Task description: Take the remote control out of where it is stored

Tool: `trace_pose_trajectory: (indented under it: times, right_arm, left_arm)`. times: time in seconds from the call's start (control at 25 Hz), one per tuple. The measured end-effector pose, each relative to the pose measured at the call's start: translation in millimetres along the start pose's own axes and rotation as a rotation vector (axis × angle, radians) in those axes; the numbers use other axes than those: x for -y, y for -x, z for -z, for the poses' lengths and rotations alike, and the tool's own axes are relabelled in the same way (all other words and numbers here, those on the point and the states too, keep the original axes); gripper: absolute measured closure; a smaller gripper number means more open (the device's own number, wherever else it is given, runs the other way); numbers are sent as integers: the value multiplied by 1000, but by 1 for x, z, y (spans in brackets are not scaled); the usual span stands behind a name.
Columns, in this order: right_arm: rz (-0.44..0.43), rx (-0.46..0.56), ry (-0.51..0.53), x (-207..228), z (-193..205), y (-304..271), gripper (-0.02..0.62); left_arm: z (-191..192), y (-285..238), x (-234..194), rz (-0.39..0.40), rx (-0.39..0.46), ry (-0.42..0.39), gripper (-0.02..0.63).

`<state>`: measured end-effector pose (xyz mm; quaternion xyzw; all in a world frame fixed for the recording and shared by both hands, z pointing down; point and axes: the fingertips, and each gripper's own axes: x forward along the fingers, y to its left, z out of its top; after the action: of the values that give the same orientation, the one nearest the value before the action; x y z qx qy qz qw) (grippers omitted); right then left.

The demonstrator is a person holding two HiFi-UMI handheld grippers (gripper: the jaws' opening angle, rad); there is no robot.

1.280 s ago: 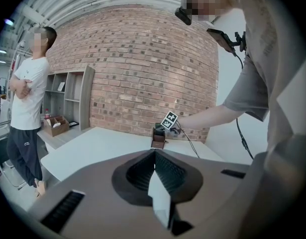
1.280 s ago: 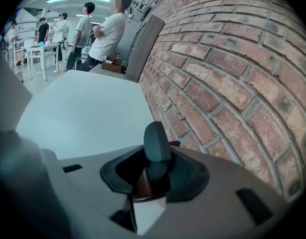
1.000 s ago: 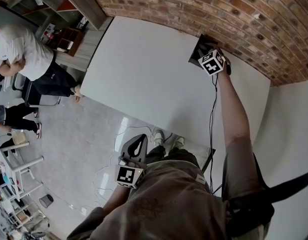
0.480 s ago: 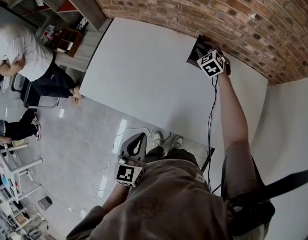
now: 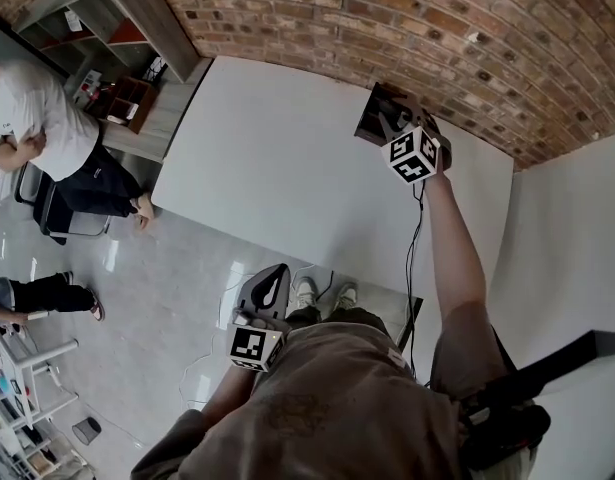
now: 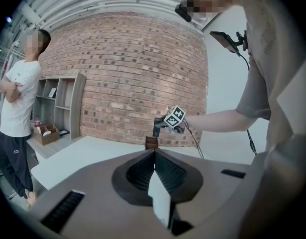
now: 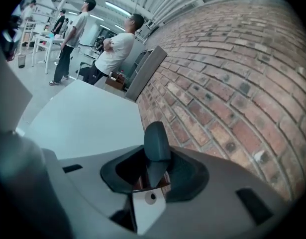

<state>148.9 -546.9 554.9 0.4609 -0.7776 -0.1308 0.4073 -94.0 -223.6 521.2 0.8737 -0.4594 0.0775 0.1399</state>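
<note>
A small brown holder (image 5: pixel 370 118) stands at the back of the white table (image 5: pixel 277 158), against the brick wall. My right gripper (image 5: pixel 399 133) is right beside it, shut on the dark grey remote control (image 7: pixel 156 142), which sticks up between the jaws. From the left gripper view, the remote (image 6: pixel 156 127) hangs just above the holder (image 6: pixel 152 142), held by the right gripper (image 6: pixel 163 125). My left gripper (image 5: pixel 270 288) is low by my body, off the table's near edge. It is shut (image 6: pixel 155 156) with nothing in it.
The brick wall (image 5: pixel 507 58) runs close behind the holder. A black cable (image 5: pixel 415 258) trails from the right gripper over the table's near edge. Wooden shelves (image 5: pixel 127 28) and a standing person (image 5: pixel 47 128) are off the table's left end. Several more people stand farther off (image 7: pixel 73 24).
The head view has swung, so the table and holder sit lower and further left. My right gripper stays at the holder with the remote. The left gripper has not moved.
</note>
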Motion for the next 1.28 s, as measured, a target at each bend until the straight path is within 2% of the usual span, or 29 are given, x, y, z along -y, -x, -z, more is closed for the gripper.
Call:
trace_pose_trajectory:
  times: [0.16,0.48,0.76,1.04,1.28]
  right_arm:
    - [53,69,32,0,-28,42,471]
    - [190,258,78,-4,-90,145,471]
    - [297,355,249,-24,-140,229,471]
    - [324,420,321,-56,-162,290,471]
    - [403,508,295,-77,-164,342,471]
  left_arm:
    - [-6,-2,-1,6,6,-14,595]
    - [-45,-12,0,45,107,-93,595]
    - [-88,-16,-8,50,196,-129,595]
    - [-131,-12,-16,40,280,-169,595]
    - [-171,-2,-13,32,351,-173,595]
